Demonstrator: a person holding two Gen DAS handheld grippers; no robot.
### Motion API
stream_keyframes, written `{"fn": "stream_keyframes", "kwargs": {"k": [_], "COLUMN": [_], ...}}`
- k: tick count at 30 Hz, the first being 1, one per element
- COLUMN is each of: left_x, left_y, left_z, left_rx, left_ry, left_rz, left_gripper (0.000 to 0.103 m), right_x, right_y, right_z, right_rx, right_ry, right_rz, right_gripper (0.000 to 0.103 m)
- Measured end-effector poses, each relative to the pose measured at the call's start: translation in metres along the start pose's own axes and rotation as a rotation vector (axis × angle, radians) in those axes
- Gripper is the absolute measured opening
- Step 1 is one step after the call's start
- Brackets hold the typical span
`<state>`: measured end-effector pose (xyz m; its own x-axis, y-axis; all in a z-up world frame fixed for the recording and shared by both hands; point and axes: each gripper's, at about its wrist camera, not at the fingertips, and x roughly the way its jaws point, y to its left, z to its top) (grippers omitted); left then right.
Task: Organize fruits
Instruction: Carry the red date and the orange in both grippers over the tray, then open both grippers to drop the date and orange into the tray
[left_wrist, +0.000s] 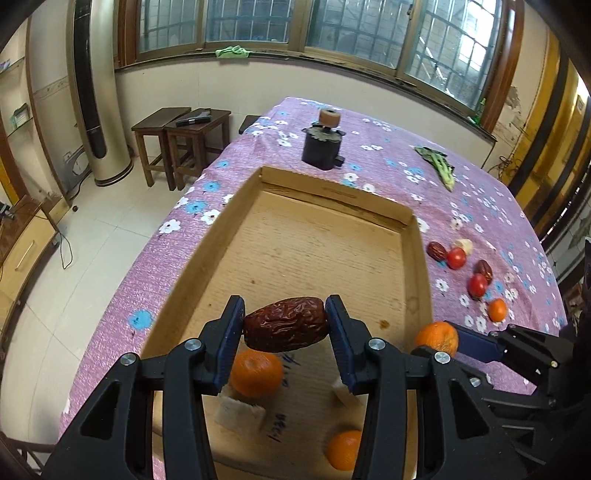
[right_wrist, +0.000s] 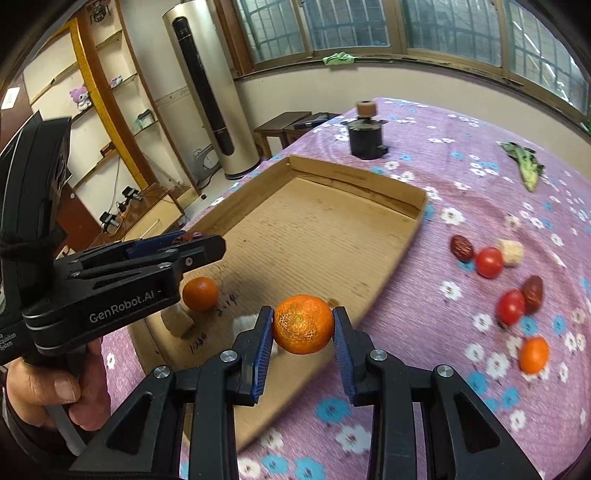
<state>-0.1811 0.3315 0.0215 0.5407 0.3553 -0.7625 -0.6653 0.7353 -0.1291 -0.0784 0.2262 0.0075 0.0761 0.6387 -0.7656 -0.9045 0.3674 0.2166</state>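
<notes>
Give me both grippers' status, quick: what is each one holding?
Left gripper: jaws closed on the red date.
Right gripper: jaws closed on a tangerine.

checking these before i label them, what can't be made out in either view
- Left wrist view: the white chunk in the cardboard tray is partly hidden by the left tongs holding the red date; what it is stays unclear.
- Left wrist view: an orange low in the tray is half covered by a finger.
- Right wrist view: the loose orange on the cloth is blurred.
- Right wrist view: handwriting on the tray is too small to read.
</notes>
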Motion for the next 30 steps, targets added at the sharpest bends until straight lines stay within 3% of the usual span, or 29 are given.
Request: {"fn": "stream_keyframes", "kwargs": {"k": [18,25,28,30], "left_x": [0.047,0.057,0.056,0.054], "left_y": [0.008,0.012,0.016,0.018], "left_z": [0.007,0.001,0.001,0.001], "left_rx": [-0.022,-0.045,-0.067,-0.084], "left_ry": [0.141,0.195,0.198,0.196], "left_rz": [0.054,0.096,0.098,0.096], "left_gripper": [0.044,0.044,0.044,0.044], "right_x": [0.056,0.067,0.065,0.061], "right_y": [-0.003,0.007,0.009,0.007], "right_z": [0.014,0.015,0.015,0.015], "right_rx": [-0.006,-0.074,-0.079,-0.075], "right_ry": [0.088,0.112,0.11,0.1], "right_rz": [0.009,-0.018,-0.02,-0.015], "right_gripper": [0.032,0.035,0.039,0.048]}}
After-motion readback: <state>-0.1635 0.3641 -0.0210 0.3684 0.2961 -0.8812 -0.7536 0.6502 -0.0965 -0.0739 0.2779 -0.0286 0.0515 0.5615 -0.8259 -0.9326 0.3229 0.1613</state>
